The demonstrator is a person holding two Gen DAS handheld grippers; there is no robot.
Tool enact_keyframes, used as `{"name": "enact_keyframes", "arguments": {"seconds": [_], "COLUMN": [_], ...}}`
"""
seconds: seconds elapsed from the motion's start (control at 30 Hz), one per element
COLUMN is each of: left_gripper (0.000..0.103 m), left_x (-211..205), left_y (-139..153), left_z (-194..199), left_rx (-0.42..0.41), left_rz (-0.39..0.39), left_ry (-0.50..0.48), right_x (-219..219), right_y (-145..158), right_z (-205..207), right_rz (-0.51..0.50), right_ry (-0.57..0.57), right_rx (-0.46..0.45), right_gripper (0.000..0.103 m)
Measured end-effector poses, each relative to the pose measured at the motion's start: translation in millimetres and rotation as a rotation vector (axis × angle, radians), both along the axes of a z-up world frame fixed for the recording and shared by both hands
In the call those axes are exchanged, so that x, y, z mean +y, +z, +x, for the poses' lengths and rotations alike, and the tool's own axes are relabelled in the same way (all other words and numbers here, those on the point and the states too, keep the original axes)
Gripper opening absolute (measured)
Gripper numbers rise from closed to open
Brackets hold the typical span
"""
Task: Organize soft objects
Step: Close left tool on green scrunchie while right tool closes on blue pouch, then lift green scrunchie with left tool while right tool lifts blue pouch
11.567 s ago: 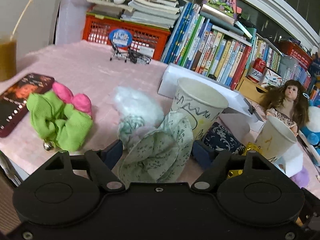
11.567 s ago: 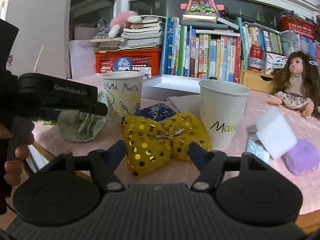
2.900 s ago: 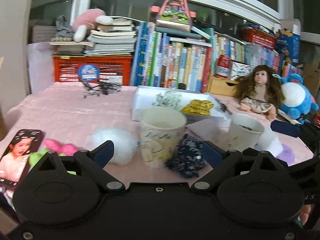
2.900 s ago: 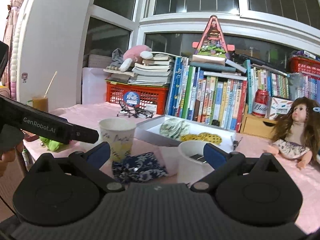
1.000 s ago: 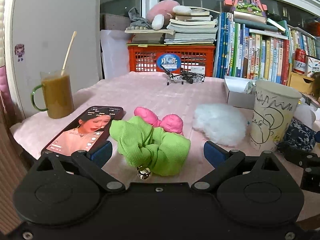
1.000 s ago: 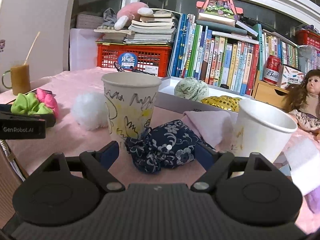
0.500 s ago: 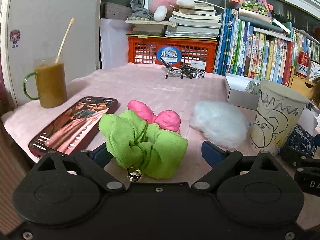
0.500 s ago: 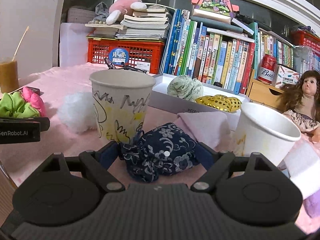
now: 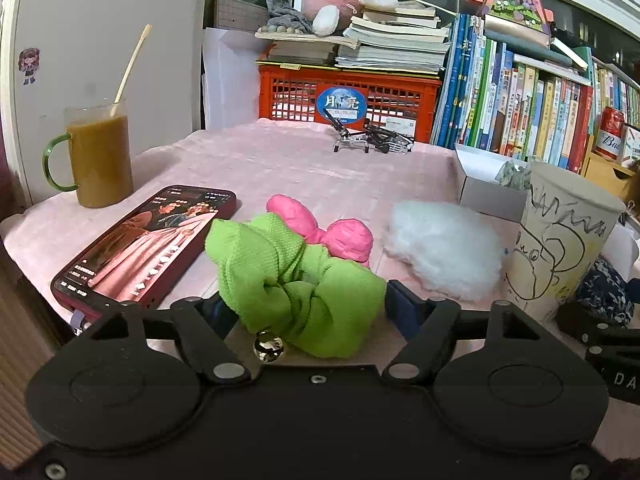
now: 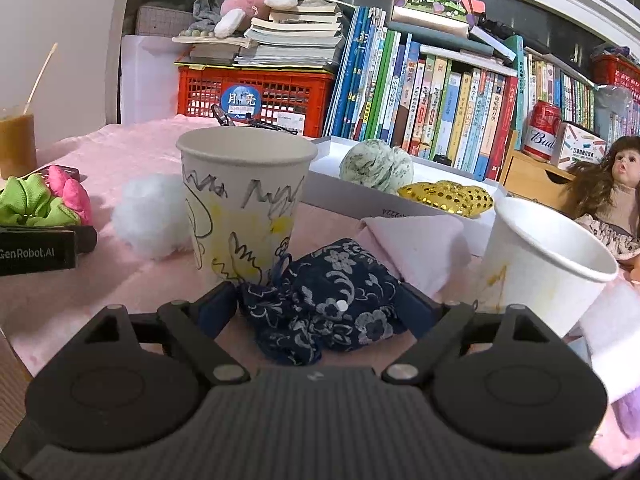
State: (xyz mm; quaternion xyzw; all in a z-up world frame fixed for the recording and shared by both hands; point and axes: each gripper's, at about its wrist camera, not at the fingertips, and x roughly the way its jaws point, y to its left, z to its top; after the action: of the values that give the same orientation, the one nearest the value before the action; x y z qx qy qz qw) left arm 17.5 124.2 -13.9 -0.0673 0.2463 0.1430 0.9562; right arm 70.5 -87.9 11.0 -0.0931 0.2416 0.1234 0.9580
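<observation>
Each handheld tool is matte black plastic. The left gripper [image 9: 302, 304] has a smooth housing with two round raised discs, silver pivot pins on its angled link arms, small screws at the lower corners and dark blue fingers [image 9: 402, 308]. The right gripper [image 10: 316, 308] is built alike, but its housing is ribbed with fine grooves. Seen from the right wrist, the left tool's side bears white "GenRobot.AI" lettering.

1. The scrunchie [image 9: 296, 280] is lying on the table [image 9: 280, 160], right of the phone [image 9: 148, 240].
2. The fluffy ball [image 9: 442, 246] is sitting between the scrunchie and the paper cup [image 9: 560, 240].
3. The mug [image 9: 98, 160] is standing behind the phone.
</observation>
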Motion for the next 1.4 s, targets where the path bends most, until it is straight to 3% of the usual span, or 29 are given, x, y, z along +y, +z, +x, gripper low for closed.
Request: {"name": "enact_keyframes", "arguments": {"seconds": [0.17,0.43,0.7,1.03,1.1,1.33,1.4], "left_gripper": [0.068,0.046,0.032,0.030,0.031,0.031,0.031], "left_x": [-0.3,-2.1,0.1,-6.8,-8.0,-11.0,-11.7], "left_y": [0.2,2.9,10.1,23.9,27.2,40.4,44.5], "left_z": [1.1,0.6,-1.4,-11.0,-13.7,-21.8,-23.7], "left_rx": [0.001,-0.007,-0.018,-0.047,-0.057,-0.087,-0.096], "left_rz": [0.002,0.010,-0.010,-0.010,-0.010,-0.008,-0.007], "left_ry": [-0.001,-0.005,-0.014,-0.046,-0.051,-0.059,-0.062], "right_x": [0.6,1.6,-0.6,-0.8,-1.8,-5.4,-7.3], "right_y": [-0.2,-1.0,1.6,13.3,15.1,22.8,25.9], "right_z": [-0.2,-1.4,-10.6,-22.1,-24.8,-31.9,-34.5], "right_rz": [-0.002,-0.014,0.004,0.021,0.023,0.031,0.042], "right_ry": [0.003,0.006,0.006,0.022,0.028,0.034,0.038], "right_rx": [0.002,-0.010,-0.048,-0.078,-0.084,-0.088,-0.092], "right_gripper": [0.086,0.082,0.062,0.037,0.025,0.022,0.013]}}
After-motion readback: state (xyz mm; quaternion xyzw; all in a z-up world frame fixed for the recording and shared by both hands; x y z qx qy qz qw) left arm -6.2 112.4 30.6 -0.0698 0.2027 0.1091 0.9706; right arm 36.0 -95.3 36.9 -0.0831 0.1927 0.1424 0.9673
